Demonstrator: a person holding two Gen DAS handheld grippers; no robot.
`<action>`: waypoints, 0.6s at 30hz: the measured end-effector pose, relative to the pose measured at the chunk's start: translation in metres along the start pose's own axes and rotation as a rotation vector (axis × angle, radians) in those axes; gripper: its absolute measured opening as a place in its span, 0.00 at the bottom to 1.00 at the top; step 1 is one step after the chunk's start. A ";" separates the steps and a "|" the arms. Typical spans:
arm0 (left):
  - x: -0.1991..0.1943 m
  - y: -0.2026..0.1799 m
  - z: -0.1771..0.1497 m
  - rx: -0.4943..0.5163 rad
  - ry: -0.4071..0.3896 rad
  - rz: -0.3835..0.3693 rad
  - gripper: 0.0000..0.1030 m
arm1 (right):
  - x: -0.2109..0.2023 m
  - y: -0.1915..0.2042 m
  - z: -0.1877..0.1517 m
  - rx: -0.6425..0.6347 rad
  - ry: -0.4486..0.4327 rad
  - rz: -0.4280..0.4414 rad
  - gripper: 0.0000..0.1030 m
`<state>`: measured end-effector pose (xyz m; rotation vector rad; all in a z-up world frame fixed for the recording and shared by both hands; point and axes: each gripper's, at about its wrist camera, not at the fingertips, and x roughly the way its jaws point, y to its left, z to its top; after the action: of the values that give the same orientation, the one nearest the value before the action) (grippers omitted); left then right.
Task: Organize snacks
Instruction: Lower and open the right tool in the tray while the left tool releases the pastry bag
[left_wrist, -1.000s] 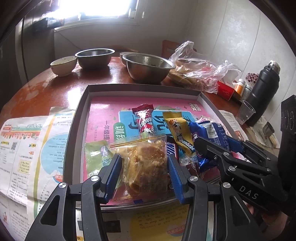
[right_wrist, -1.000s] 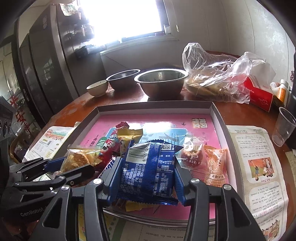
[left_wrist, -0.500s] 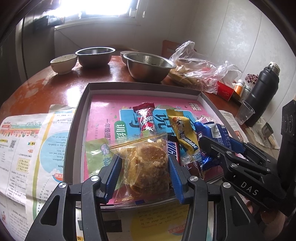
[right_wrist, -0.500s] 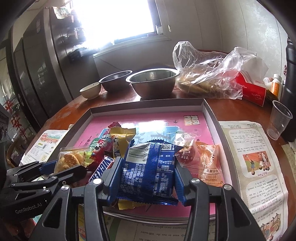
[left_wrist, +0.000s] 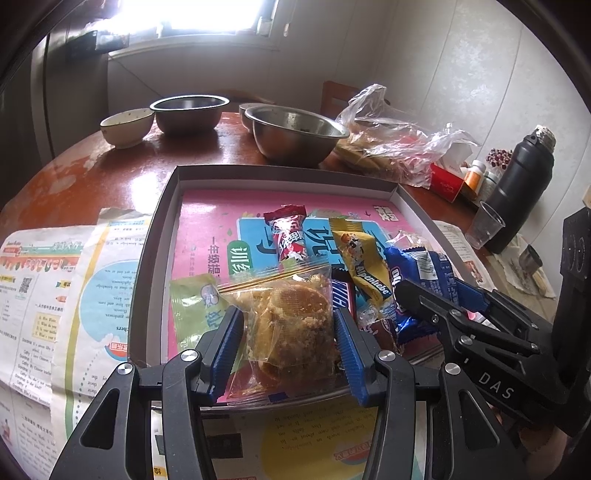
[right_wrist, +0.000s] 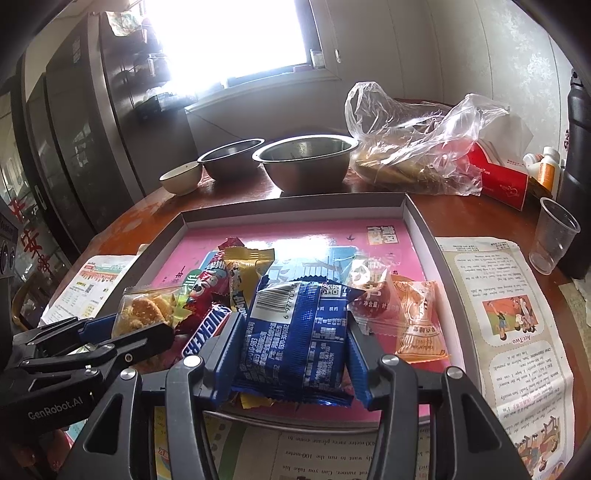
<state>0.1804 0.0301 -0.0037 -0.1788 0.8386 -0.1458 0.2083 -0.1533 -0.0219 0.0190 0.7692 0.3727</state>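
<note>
A grey shallow box (left_wrist: 162, 236) with a pink printed floor holds several snacks. My left gripper (left_wrist: 288, 325) is shut on a clear bag of brown cakes (left_wrist: 295, 325) at the box's near edge. My right gripper (right_wrist: 291, 332) is shut on a blue foil packet (right_wrist: 295, 332), also seen in the left wrist view (left_wrist: 421, 280). Between them lie a red candy (left_wrist: 290, 236), a yellow Alpenliebe packet (left_wrist: 365, 262) and a Snickers bar (right_wrist: 205, 332). A green sachet (left_wrist: 192, 306) lies left of the cakes. Two orange-wrapped snacks (right_wrist: 417, 317) lie to the right.
Printed paper sheets (left_wrist: 44, 295) lie under and beside the box. Two steel bowls (left_wrist: 295, 133) and a small ceramic bowl (left_wrist: 127, 125) stand at the back. A plastic bag of food (right_wrist: 413, 155), a red tissue box (right_wrist: 498, 181), a clear cup (right_wrist: 554, 236) and a black flask (left_wrist: 517, 188) stand at the right.
Both grippers, each still holding its snack, have drawn slightly back toward the near edge of the box. The other snacks have not moved.
</note>
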 end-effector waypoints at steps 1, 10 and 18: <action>0.000 0.000 0.000 0.001 0.000 -0.001 0.51 | 0.000 0.000 0.000 -0.002 0.002 0.001 0.50; -0.001 -0.002 0.000 0.004 0.000 -0.005 0.51 | -0.004 0.001 0.000 0.000 -0.007 0.000 0.60; -0.002 0.000 0.000 -0.007 -0.005 -0.004 0.51 | -0.008 -0.004 0.001 0.013 -0.017 -0.006 0.66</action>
<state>0.1792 0.0309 -0.0023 -0.1869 0.8335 -0.1461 0.2045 -0.1594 -0.0164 0.0323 0.7551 0.3609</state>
